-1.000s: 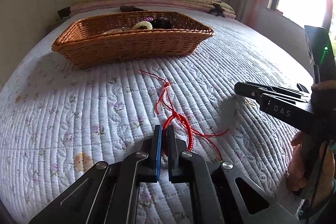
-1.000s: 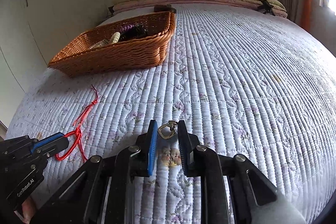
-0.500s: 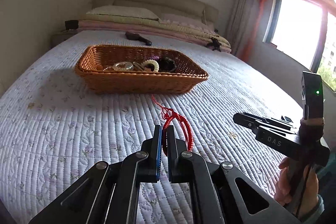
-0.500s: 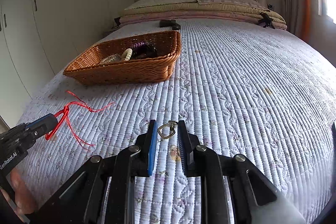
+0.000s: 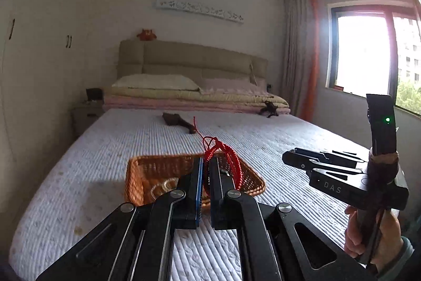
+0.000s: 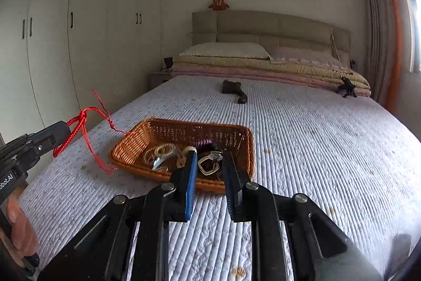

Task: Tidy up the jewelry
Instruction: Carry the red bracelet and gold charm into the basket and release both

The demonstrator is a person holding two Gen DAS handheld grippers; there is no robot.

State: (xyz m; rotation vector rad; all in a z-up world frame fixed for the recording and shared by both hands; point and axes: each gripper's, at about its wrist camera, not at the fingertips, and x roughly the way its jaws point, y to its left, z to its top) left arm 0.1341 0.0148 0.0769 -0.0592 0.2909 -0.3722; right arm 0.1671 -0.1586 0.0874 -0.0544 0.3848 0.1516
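My left gripper (image 5: 206, 162) is shut on a red cord bracelet (image 5: 228, 157) and holds it in the air near the wicker basket (image 5: 136, 175). It also shows at the left of the right wrist view (image 6: 61, 127), with the red bracelet (image 6: 84, 127) hanging from it. My right gripper (image 6: 209, 157) is shut on a gold ring-shaped pendant (image 6: 209, 165) and holds it above the front of the basket (image 6: 131, 146). Several pieces of jewelry (image 6: 160, 153) lie in the basket.
The basket stands on a quilted white bedspread (image 6: 315, 149). A dark object (image 6: 234, 91) lies farther up the bed, and another (image 6: 347, 87) by the folded bedding. Wardrobes (image 6: 79, 44) stand to the left, a window (image 5: 368, 57) to the right.
Both grippers have lifted off the bedspread with their pieces and moved toward the basket. The red bracelet now hangs in the air; the pendant is above the basket's near edge.
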